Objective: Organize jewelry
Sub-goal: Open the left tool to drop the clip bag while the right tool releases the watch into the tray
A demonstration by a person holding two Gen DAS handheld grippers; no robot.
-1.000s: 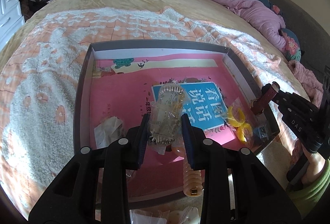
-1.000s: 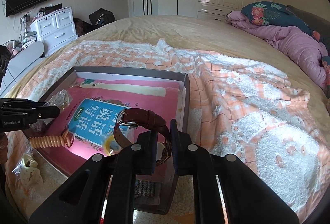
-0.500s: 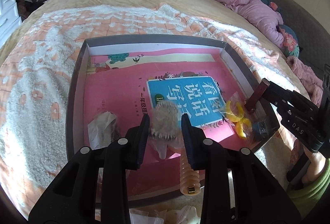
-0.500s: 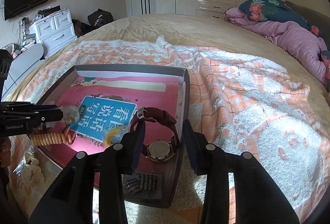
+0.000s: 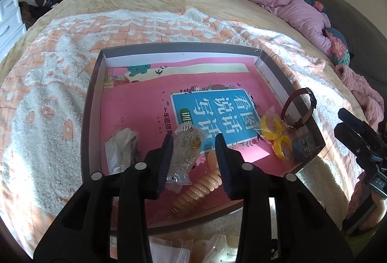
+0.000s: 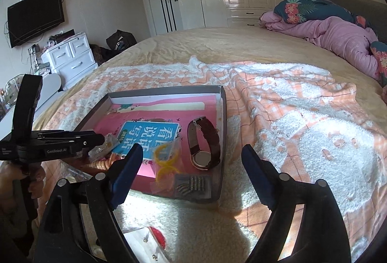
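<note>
Left wrist: our left tongs (image 5: 194, 154) spread apart, clear hair clip packet (image 5: 183, 154) lying loose between them on pink book inside grey tray (image 5: 89, 103). Peach spiral tie (image 5: 200, 188) just beside packet.

Right wrist: our right tongs (image 6: 191, 173) wide open, gripping nothing, above tray's near edge. Brown-strap watch (image 6: 204, 142) lies in tray by right wall, yellow rings (image 6: 167, 161) beside it.

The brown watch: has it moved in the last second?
Yes. The brown watch left the right claw and now lies in the tray, against its right wall.
</note>
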